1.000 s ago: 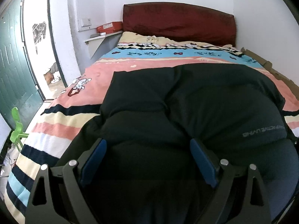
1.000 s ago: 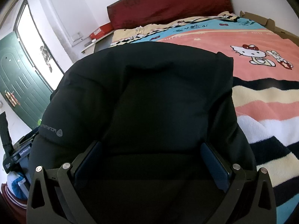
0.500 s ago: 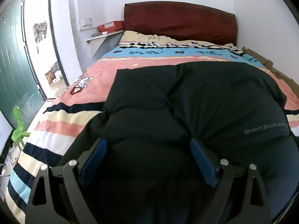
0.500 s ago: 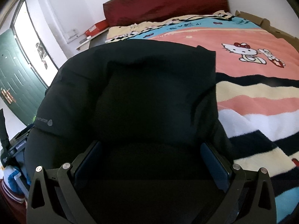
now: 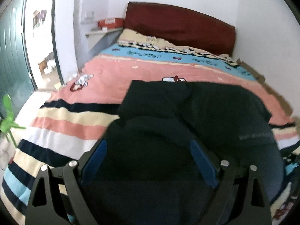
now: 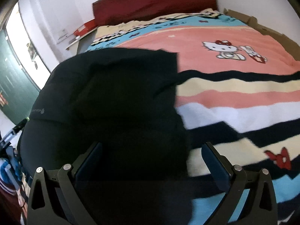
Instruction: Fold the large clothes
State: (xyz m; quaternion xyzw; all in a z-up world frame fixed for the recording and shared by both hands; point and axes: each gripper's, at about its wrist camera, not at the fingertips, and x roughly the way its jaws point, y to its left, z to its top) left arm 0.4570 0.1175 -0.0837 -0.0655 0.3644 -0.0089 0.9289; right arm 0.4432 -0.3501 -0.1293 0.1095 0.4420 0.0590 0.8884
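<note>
A large black padded jacket (image 5: 196, 112) lies bunched on the striped bed blanket, with small grey lettering near its right side. It also fills the left of the right wrist view (image 6: 116, 93). My left gripper (image 5: 148, 153) is open, its blue-padded fingers spread wide over the jacket's near edge. My right gripper (image 6: 151, 157) is open too, over the jacket's near right corner, with the right finger above bare blanket. The fabric under both grippers is dark and hard to read.
The bed blanket (image 6: 234, 86) has pink, cream, white, black and blue stripes with cartoon cats. A dark red headboard (image 5: 178, 28) stands at the far end. A wall shelf with a red box (image 5: 110, 21) and a green door (image 5: 13, 60) are at the left.
Both views have pulled back and risen. The jacket looks smaller and more of the striped blanket shows around it. Both grippers stay open.
</note>
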